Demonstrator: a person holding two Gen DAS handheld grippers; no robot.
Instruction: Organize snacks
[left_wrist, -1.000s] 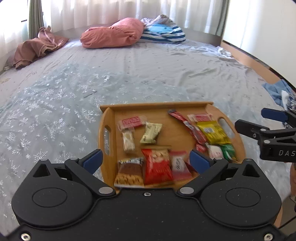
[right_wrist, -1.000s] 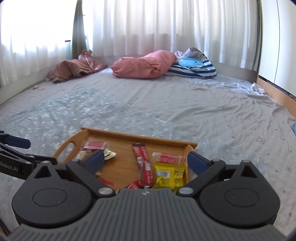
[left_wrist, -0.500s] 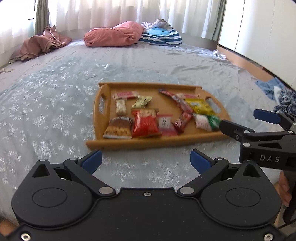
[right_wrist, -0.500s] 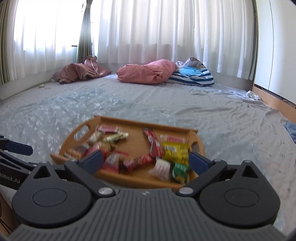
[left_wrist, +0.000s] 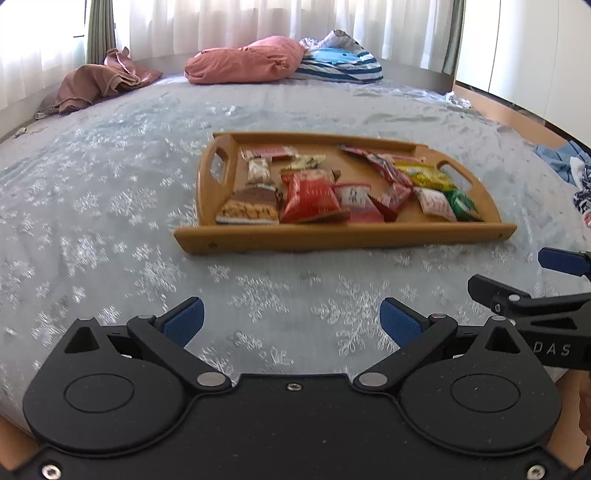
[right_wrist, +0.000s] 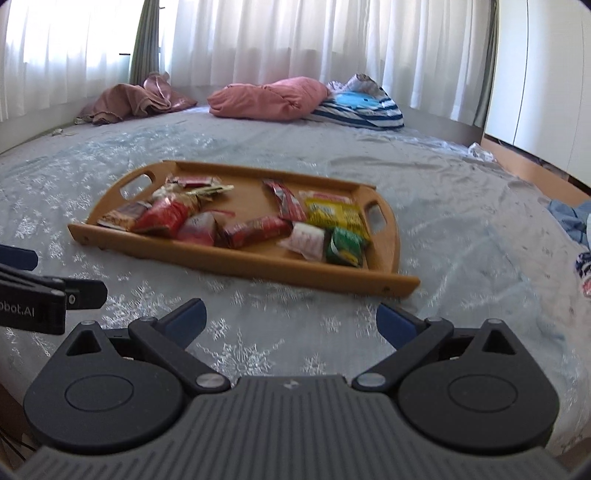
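A wooden tray (left_wrist: 332, 234) (right_wrist: 258, 262) with cut-out handles lies on a grey snowflake bedspread and holds several snack packets. Among them are a big red packet (left_wrist: 309, 197) (right_wrist: 162, 216), a brown biscuit packet (left_wrist: 249, 208), a yellow packet (left_wrist: 426, 176) (right_wrist: 334, 214) and a green packet (left_wrist: 461, 203) (right_wrist: 345, 246). My left gripper (left_wrist: 291, 319) is open and empty, a short way in front of the tray's near edge. My right gripper (right_wrist: 290, 319) is open too, with nothing between its fingers, near the tray's front right corner.
A pink pillow (left_wrist: 247, 61) (right_wrist: 269, 98) and a blue striped cushion (left_wrist: 340, 64) (right_wrist: 360, 107) lie at the far end of the bed. A brownish cloth (left_wrist: 99, 83) is bunched at the far left. Blue clothes (left_wrist: 565, 162) lie at the right edge. White curtains hang behind.
Both grippers have pulled back from over the tray toward the near edge of the bed. The whole tray now lies ahead of them. Both stay open.
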